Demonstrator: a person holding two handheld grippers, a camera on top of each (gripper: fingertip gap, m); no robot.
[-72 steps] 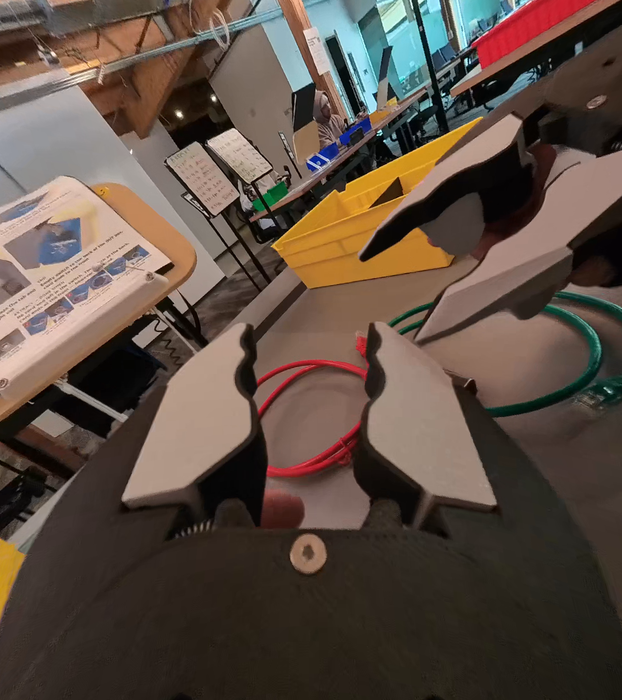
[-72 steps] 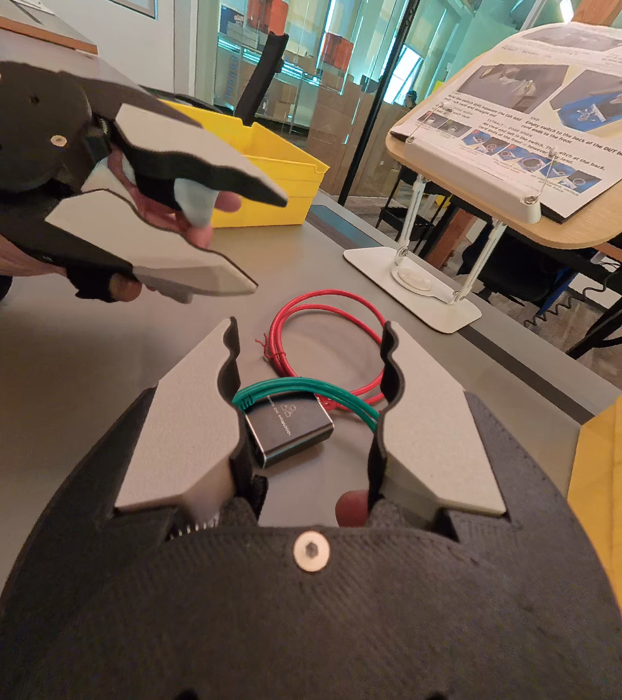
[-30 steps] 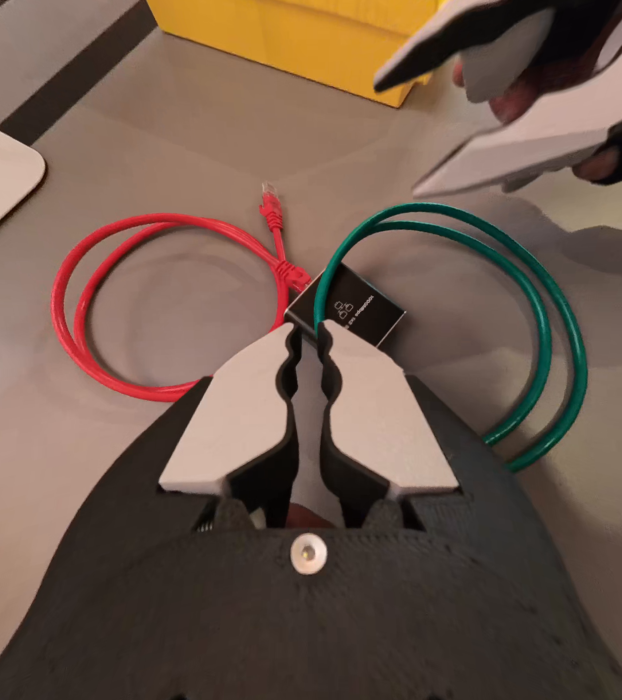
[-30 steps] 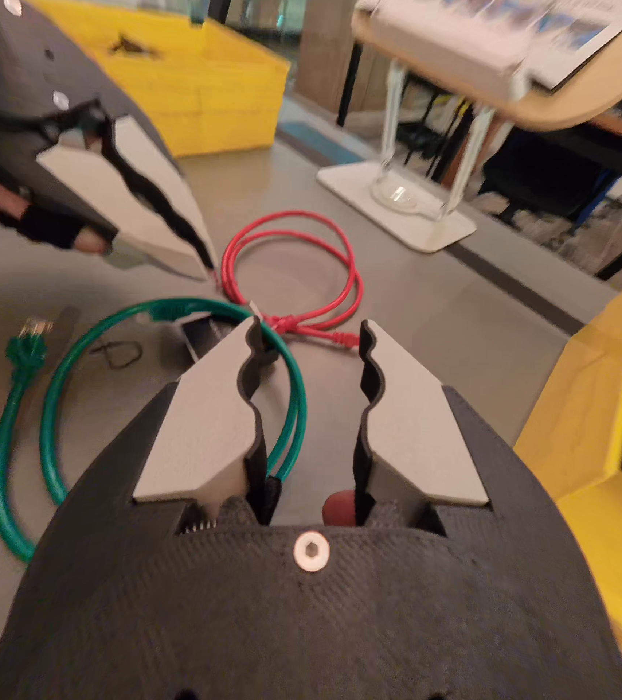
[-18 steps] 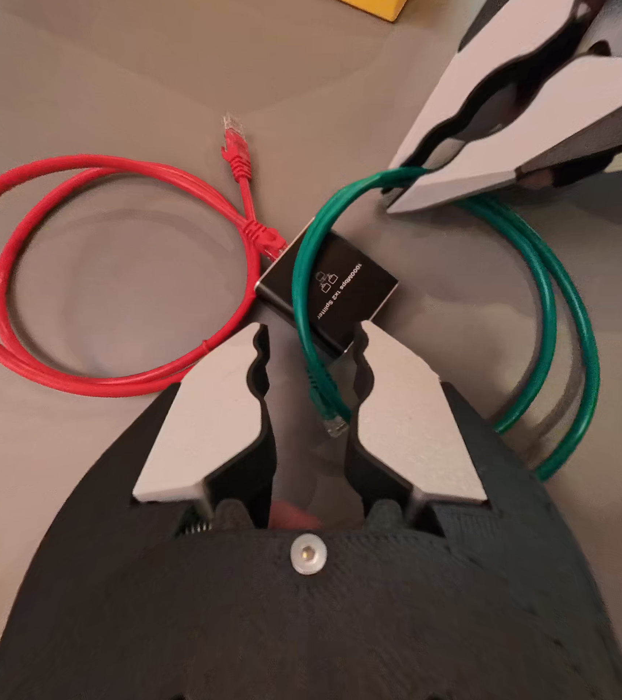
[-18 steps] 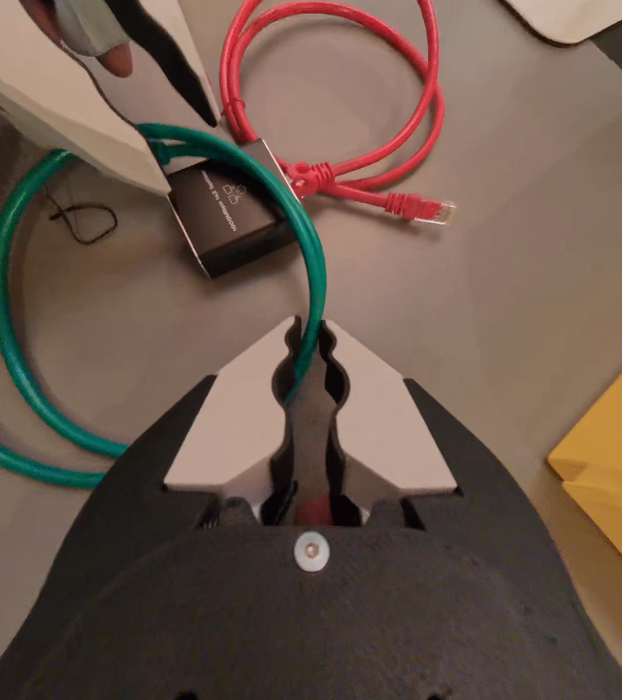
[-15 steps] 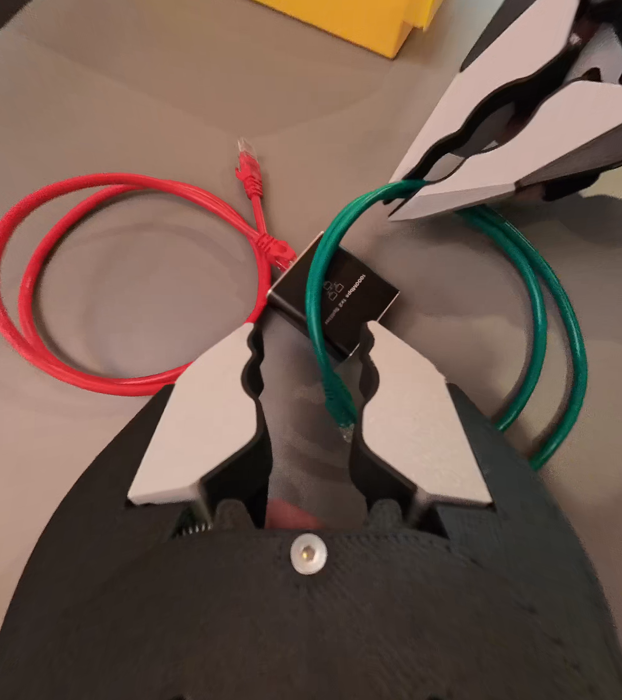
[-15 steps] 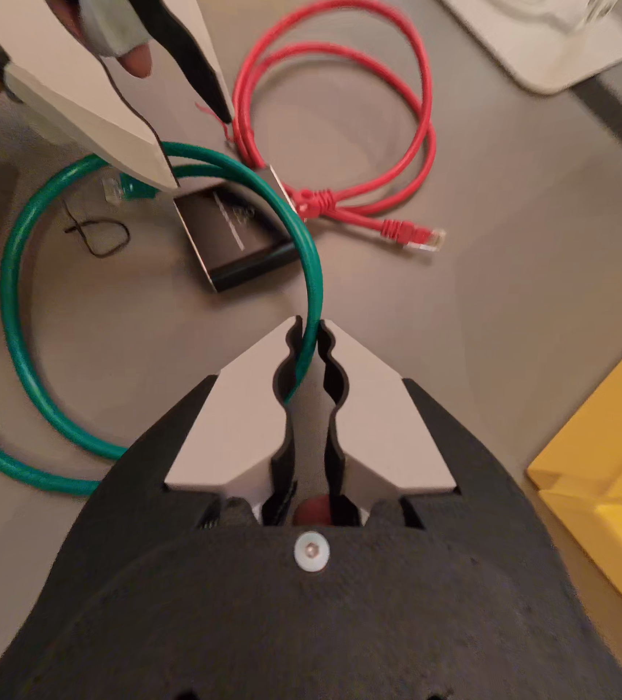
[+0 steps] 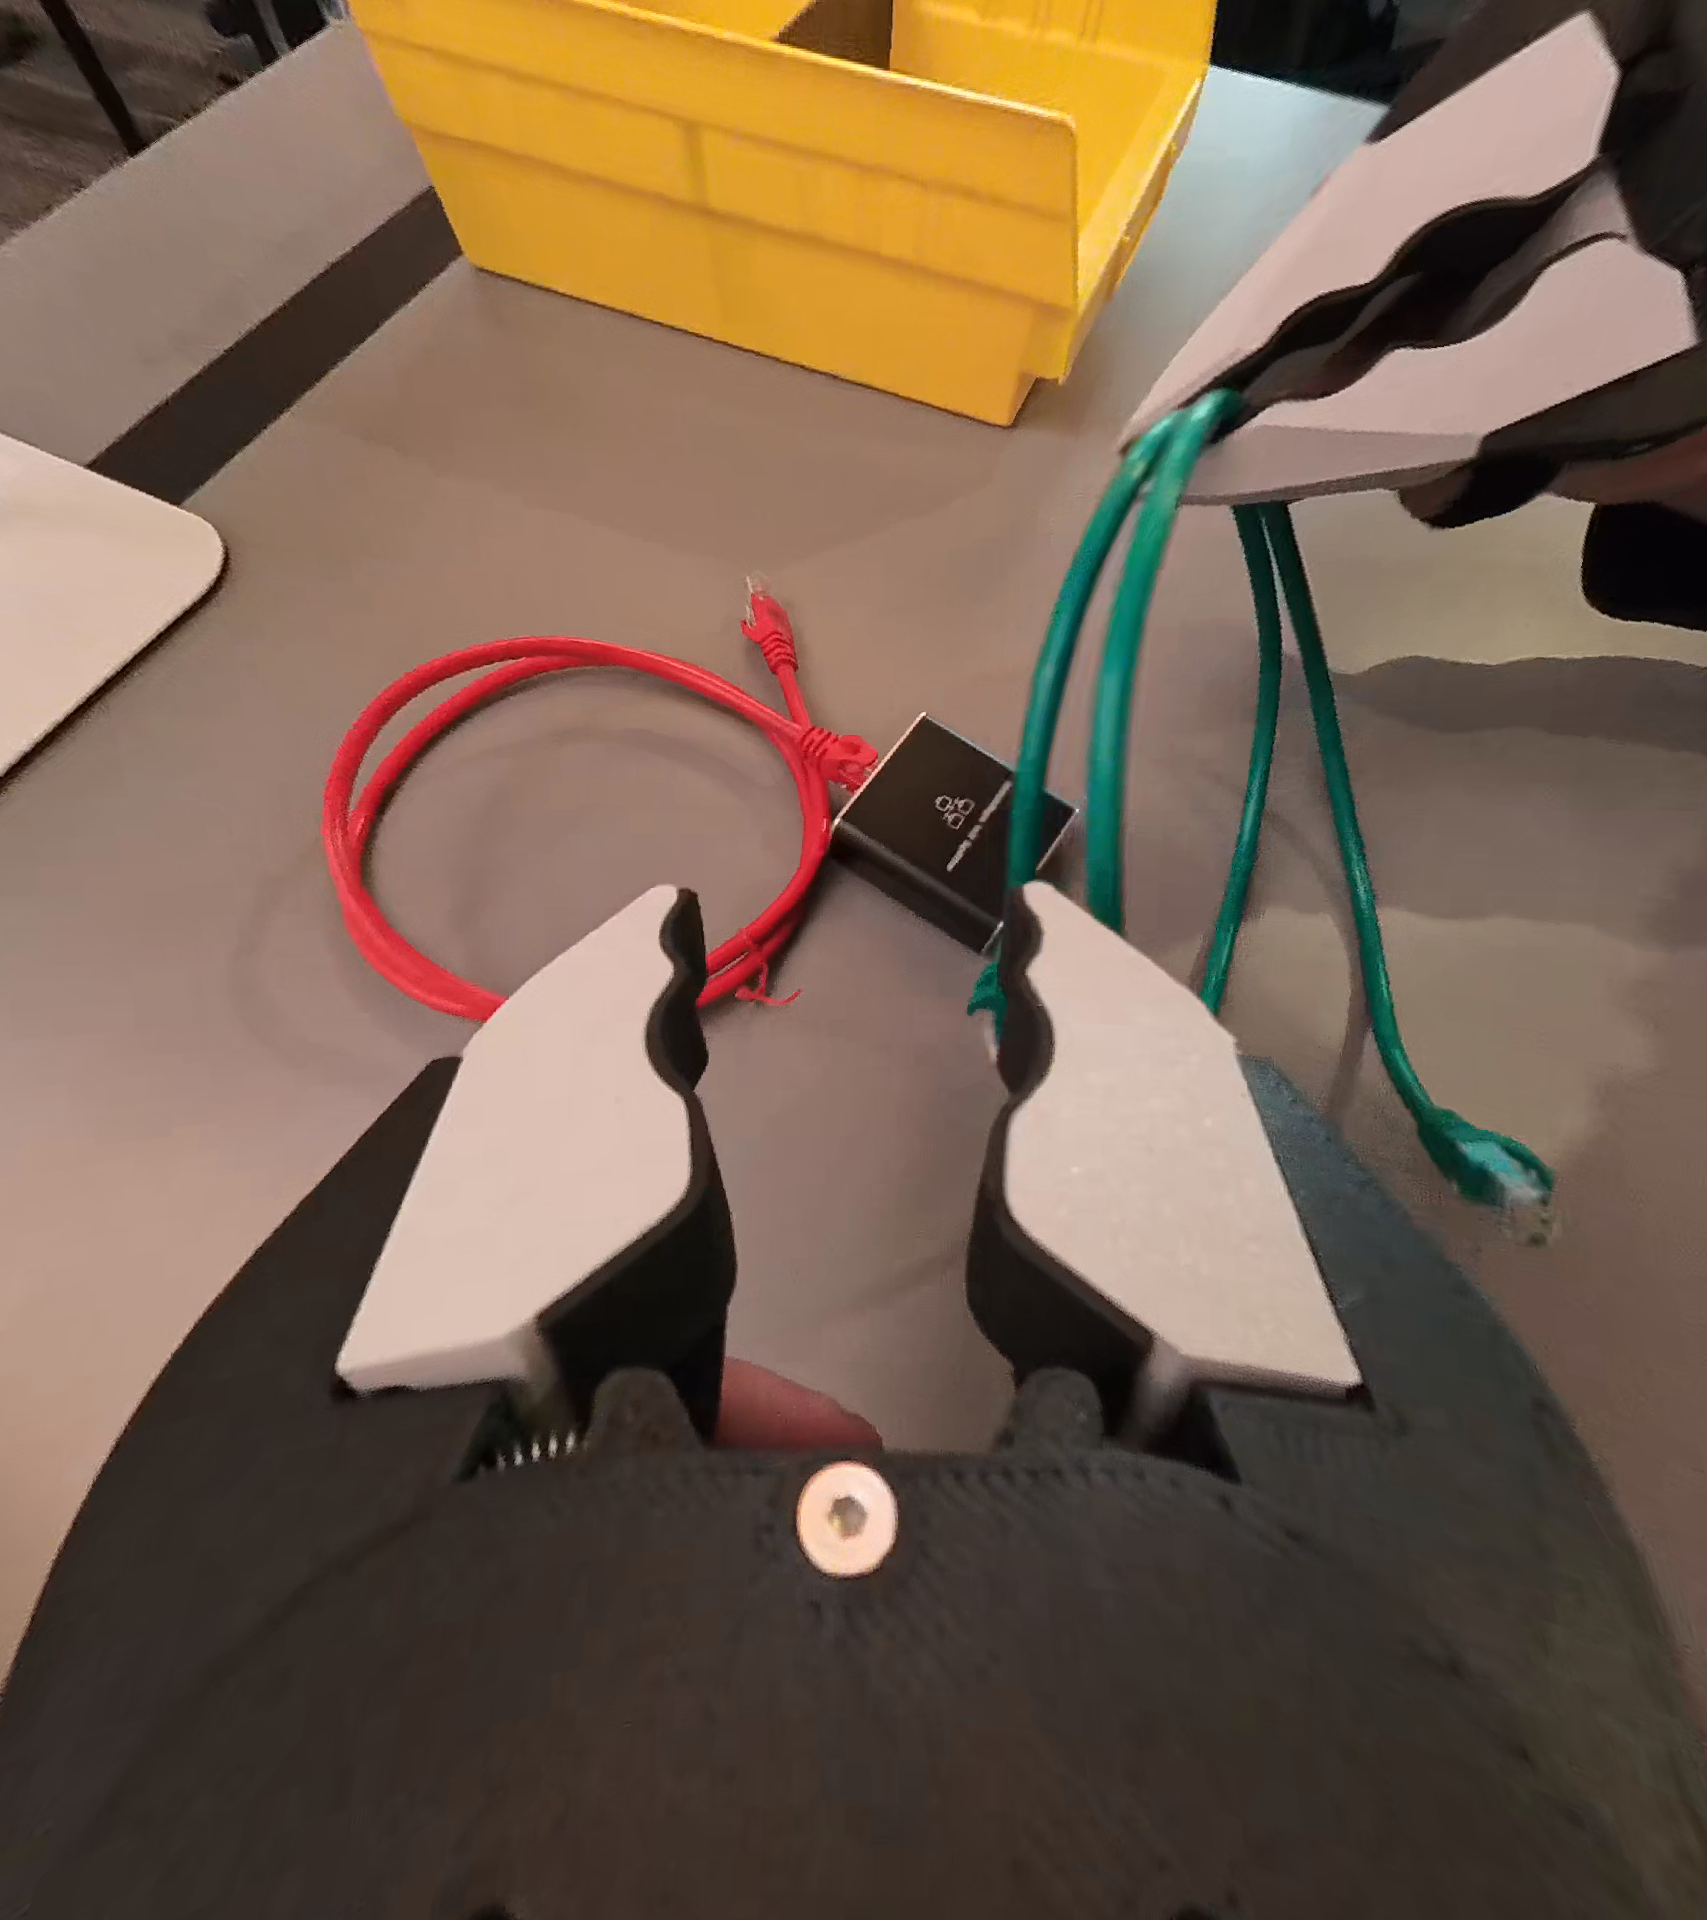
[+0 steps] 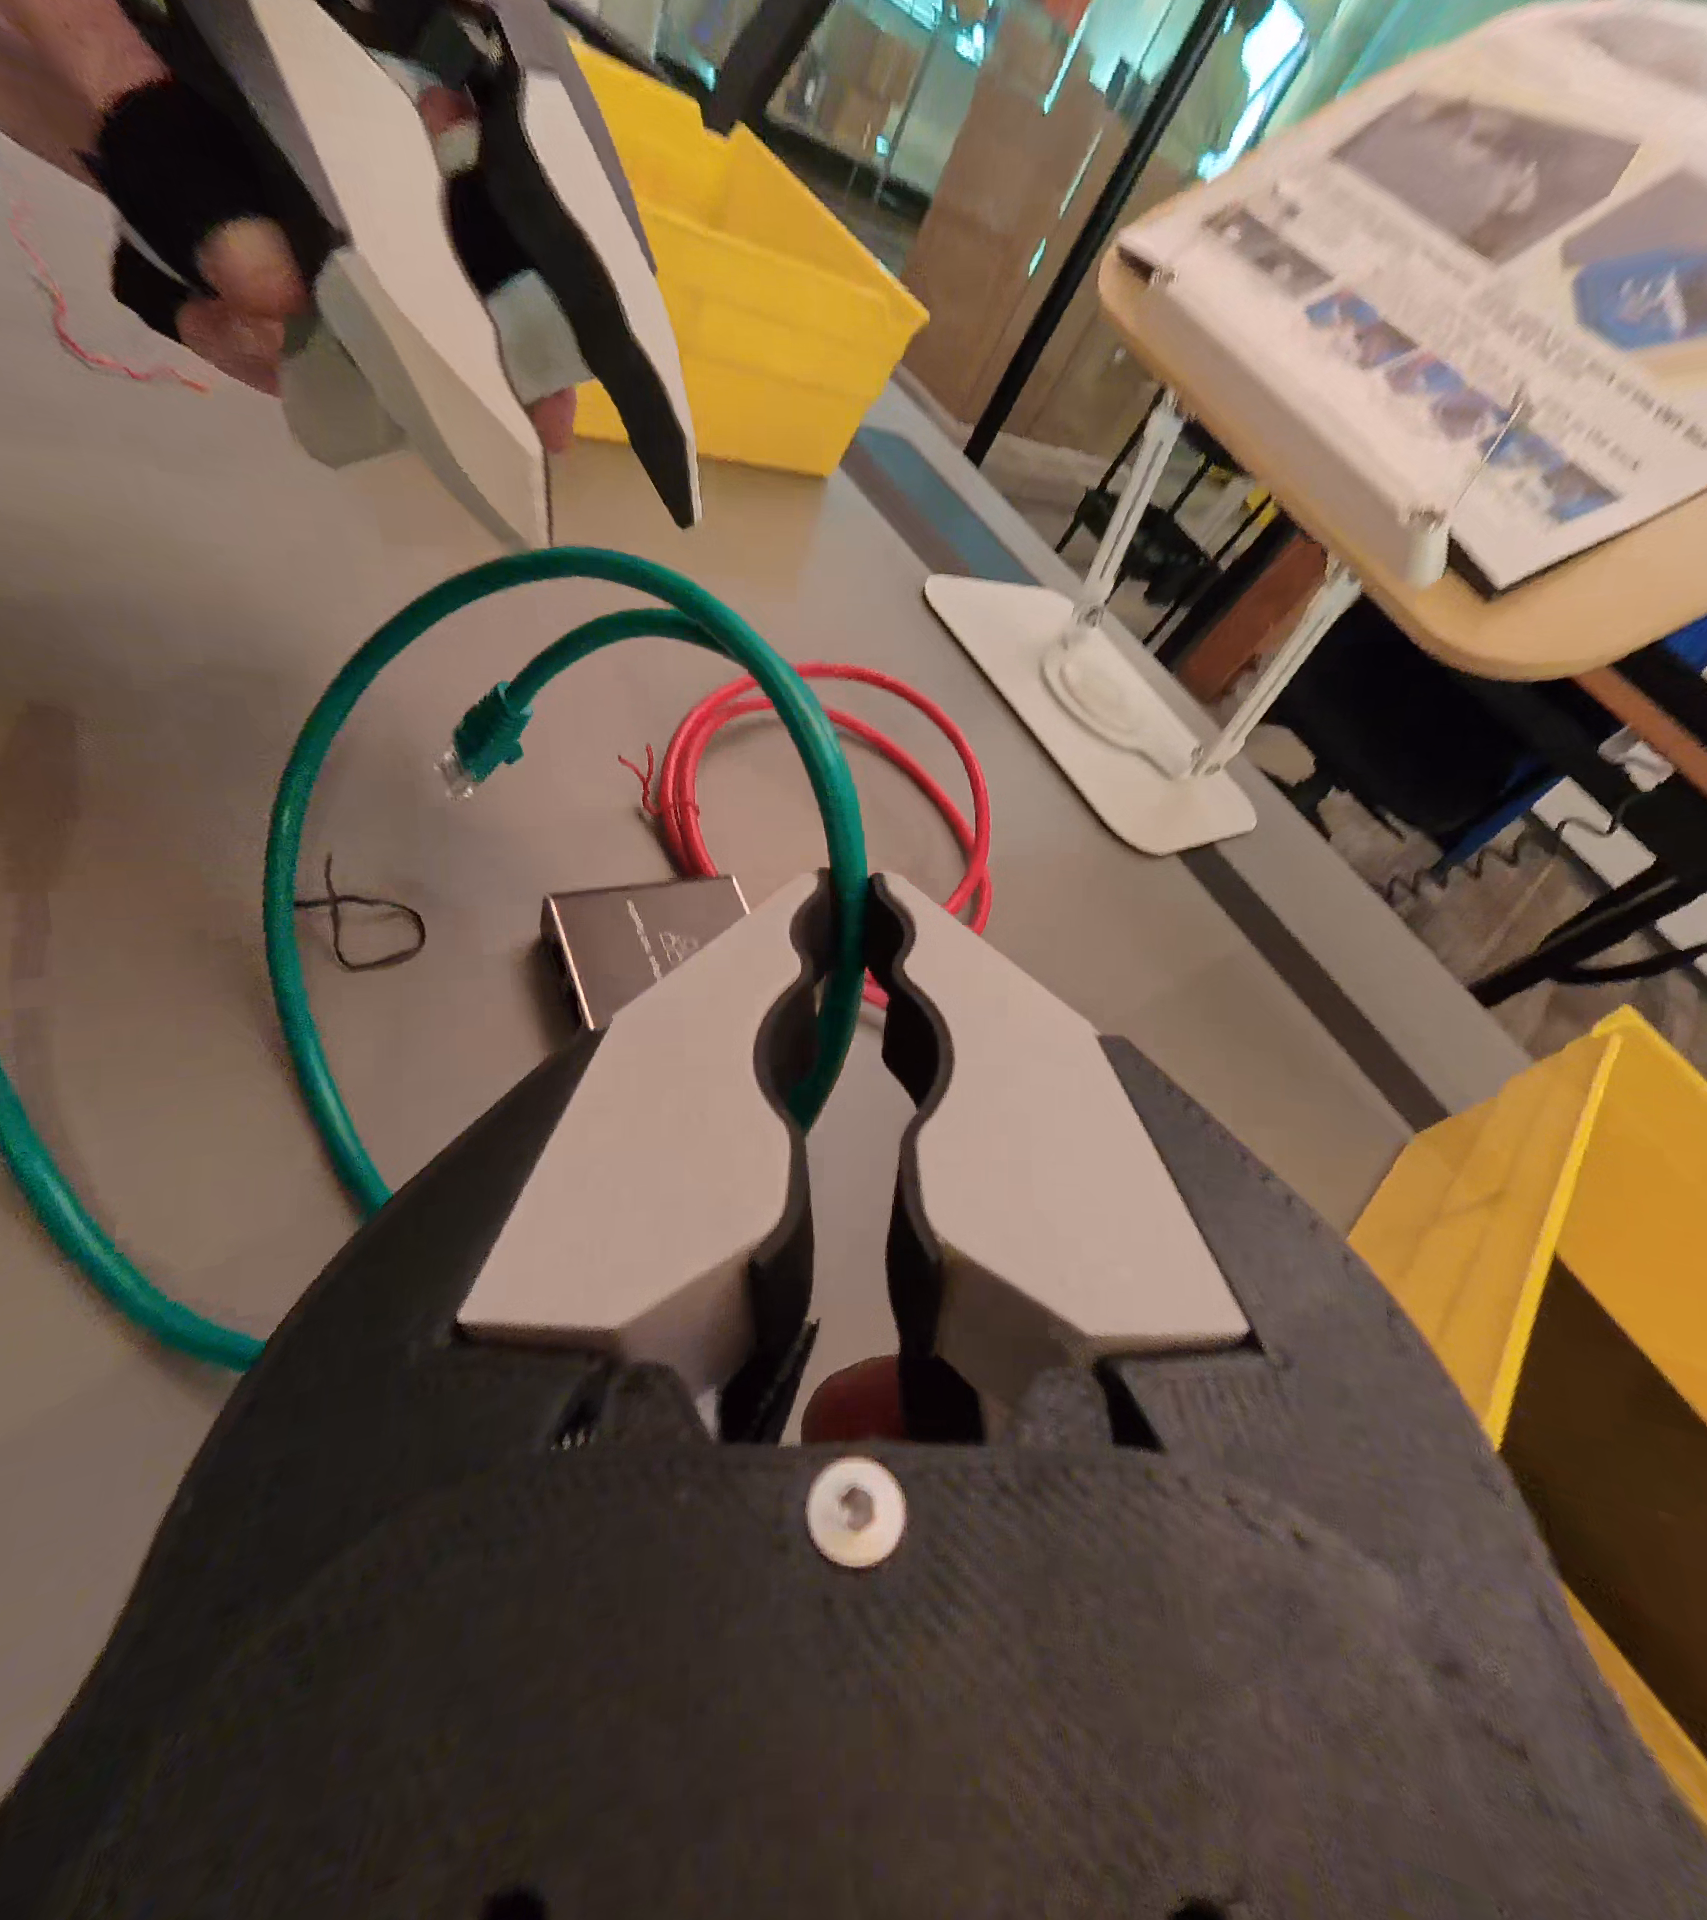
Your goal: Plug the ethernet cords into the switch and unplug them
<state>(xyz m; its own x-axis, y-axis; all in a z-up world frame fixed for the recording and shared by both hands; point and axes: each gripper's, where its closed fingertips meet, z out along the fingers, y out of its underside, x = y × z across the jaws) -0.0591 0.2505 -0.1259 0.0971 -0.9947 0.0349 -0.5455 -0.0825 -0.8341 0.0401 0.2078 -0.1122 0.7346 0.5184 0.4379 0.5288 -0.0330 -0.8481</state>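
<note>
The right gripper (image 10: 844, 904), its jaws closed to a narrow slit, pinches the green cord (image 10: 828, 790) at the top of its loop and has raised it clear of the table (image 9: 153, 935); half a second ago the same loop lay draped across the switch. One green plug (image 10: 480, 740) now dangles free in the air, and the other (image 9: 1488, 1169) hangs low at the near right. The left gripper (image 9: 849, 914), jaws spread wide and holding nothing, hovers just above the table on the near side of the switch (image 9: 948, 826), wider than it stood a moment earlier.

The switch, a small black box, lies flat on the table with its top now uncovered. The red cord (image 9: 558, 821) lies coiled to its left, one plug (image 9: 833, 750) touching the switch's left end; whether that plug is seated cannot be told. Its other plug (image 9: 768, 615) lies loose just beyond. A yellow bin (image 9: 776, 177) stands at the far edge, a white stand base (image 9: 49, 582) at far left.

Lifting the green cord has likely cleared the switch for handling, so the plugging step appears to be only beginning: a free plug must next be taken and aligned with a port.
</note>
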